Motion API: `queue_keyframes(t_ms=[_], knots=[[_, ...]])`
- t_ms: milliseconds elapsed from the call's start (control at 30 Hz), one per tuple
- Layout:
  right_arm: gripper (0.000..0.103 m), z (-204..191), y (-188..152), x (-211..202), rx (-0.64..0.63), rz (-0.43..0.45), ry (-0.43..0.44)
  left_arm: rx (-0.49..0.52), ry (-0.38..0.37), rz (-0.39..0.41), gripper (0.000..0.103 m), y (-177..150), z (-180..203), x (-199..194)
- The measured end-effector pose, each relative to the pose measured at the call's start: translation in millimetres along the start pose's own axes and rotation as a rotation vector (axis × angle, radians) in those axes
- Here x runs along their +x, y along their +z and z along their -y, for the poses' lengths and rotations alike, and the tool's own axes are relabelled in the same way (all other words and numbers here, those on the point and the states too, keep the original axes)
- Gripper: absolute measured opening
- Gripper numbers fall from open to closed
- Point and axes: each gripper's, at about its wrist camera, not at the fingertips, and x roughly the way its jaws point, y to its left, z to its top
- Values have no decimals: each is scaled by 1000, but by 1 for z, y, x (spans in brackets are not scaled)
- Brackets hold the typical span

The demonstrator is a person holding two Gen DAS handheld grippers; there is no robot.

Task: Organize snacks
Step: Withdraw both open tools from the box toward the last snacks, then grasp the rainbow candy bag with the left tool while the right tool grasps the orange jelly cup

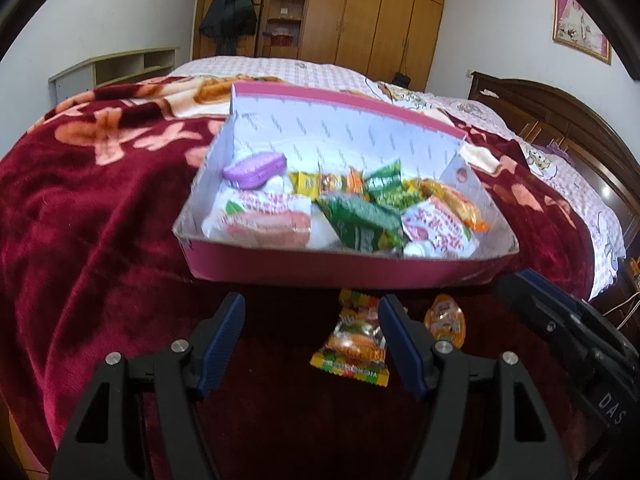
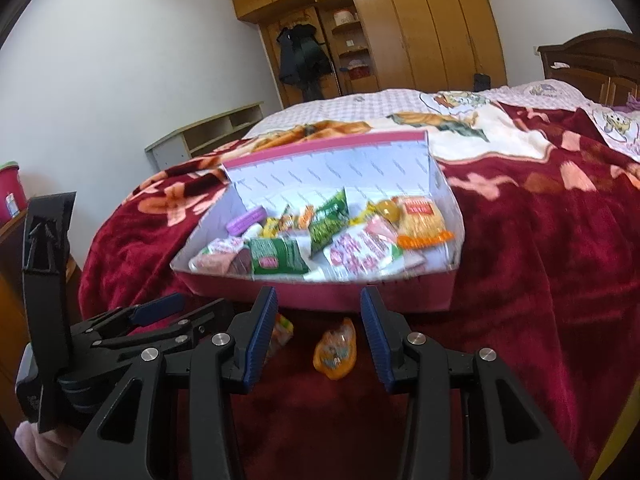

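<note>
Left wrist view runs, left to right, from the dark red floral blanket (image 1: 80, 208) to the left gripper (image 1: 312, 336), its jaws spread and holding nothing, low in the frame. A colourful candy packet (image 1: 352, 344) lies on the blanket between the fingers, nearer the right one, its long axis running up the frame toward the pink box (image 1: 320, 268) at centre. Just right of that finger sits an orange jelly cup (image 1: 444, 320); the right gripper shows only as a dark body at the lower right edge.

Right wrist view shows things the other cannot: a pink container (image 2: 10, 192) at the far left edge and the left gripper (image 2: 168, 312) from the side. Further right, the right gripper (image 2: 318, 328) also stands spread and empty, with the jelly cup (image 2: 336, 350) between its fingers, tilted, long axis toward the box (image 2: 320, 300). Here the candy packet (image 2: 282, 330) is mostly hidden behind the left finger.
</note>
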Motion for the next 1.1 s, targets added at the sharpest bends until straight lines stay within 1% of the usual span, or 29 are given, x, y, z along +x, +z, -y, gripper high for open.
queue_keyframes(t_ms=[233, 400, 667, 800, 1100], knots=[[45, 13, -15, 2, 32, -13, -21, 32, 1, -30, 73, -8, 11, 11], [45, 24, -23, 7, 64, -33, -20, 54, 7, -58, 73, -13, 17, 21], [45, 34, -28, 11, 98, -48, -14, 86, 16, -74, 73, -16, 26, 32], [45, 37, -31, 14, 109, -57, -8, 94, 20, -95, 73, -18, 28, 40], [45, 40, -34, 16, 122, -67, -3, 107, 52, -115, 72, -18, 31, 50]])
